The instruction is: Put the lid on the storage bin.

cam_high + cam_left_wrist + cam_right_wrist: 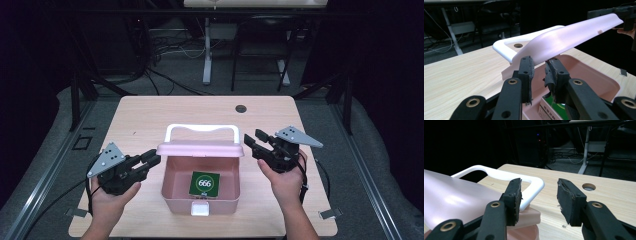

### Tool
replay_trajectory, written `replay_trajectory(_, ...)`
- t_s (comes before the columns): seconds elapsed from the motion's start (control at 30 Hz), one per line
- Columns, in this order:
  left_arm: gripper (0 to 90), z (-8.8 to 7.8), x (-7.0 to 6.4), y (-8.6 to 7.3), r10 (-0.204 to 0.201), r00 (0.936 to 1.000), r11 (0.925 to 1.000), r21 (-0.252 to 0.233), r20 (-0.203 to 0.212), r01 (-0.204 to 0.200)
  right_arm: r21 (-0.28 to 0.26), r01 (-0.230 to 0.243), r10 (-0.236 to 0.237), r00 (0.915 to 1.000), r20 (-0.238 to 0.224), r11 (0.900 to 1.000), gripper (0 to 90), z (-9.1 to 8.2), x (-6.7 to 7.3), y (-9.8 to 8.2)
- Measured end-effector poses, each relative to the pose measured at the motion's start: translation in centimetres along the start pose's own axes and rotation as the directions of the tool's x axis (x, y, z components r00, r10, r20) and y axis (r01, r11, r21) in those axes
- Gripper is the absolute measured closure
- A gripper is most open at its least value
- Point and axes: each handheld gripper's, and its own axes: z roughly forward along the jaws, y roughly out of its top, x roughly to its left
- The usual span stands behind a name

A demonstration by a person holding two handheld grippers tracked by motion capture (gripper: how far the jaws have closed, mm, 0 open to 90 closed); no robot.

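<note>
A pink box [172, 195] stands in the middle of the table with its pink lid [200, 148] raised at a tilt. The lid's white handle [200, 129] points to the far side. Inside lies a green card pack [204, 183] marked 666, also seen as the green card pack [549, 110]. My left gripper [154, 159] is at the lid's left end. Its jaws are nearly together on the lid [574, 32] edge, with the left gripper [539, 65] pinching at the tips. My right gripper [254, 136] is open beside the lid's right end. In its own view, the right gripper [539, 182] has the handle [534, 185] just beyond its left jaw.
A white latch [200, 209] sits on the box's near wall. A round cable hole [241, 108] is at the table's far side. Bare wood surrounds the box. Desk legs, a chair and cables stand on the dark floor beyond.
</note>
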Motion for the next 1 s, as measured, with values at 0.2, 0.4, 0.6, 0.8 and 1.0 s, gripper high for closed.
replay_trajectory(0.2,74.2,-0.2,-0.2,-0.3,-0.001,1.0,1.0,0.001,0.004,0.001,-0.003,-0.004,0.004,1.0,-0.006,1.0,54.3,0.1,0.0,0.1)
replay_trajectory(0.4,73.7,-0.4,-0.4,-1.2,0.005,1.0,1.0,0.004,0.007,-0.005,-0.002,-0.003,0.003,1.0,-0.005,1.0,54.3,0.0,0.0,0.1)
replay_trajectory(0.6,73.3,-0.6,-0.7,-1.7,0.002,1.0,1.0,0.008,0.01,-0.002,-0.004,-0.003,0.003,1.0,-0.007,1.0,54.3,0.0,0.0,0.1)
replay_trajectory(0.8,73.1,-0.7,-0.8,-2.1,-0.005,0.9998,0.9999,0.013,0.017,0.005,-0.002,-0.001,0.001,1.0,-0.007,1.0,54.3,0.0,0.0,0.1)
replay_trajectory(1.0,73.1,-0.8,-1.0,-2.2,-0.004,0.9999,0.9999,0.015,0.016,0.004,-0.005,-0.001,0.001,1.0,-0.009,1.0,54.3,0.0,0.0,0.1)
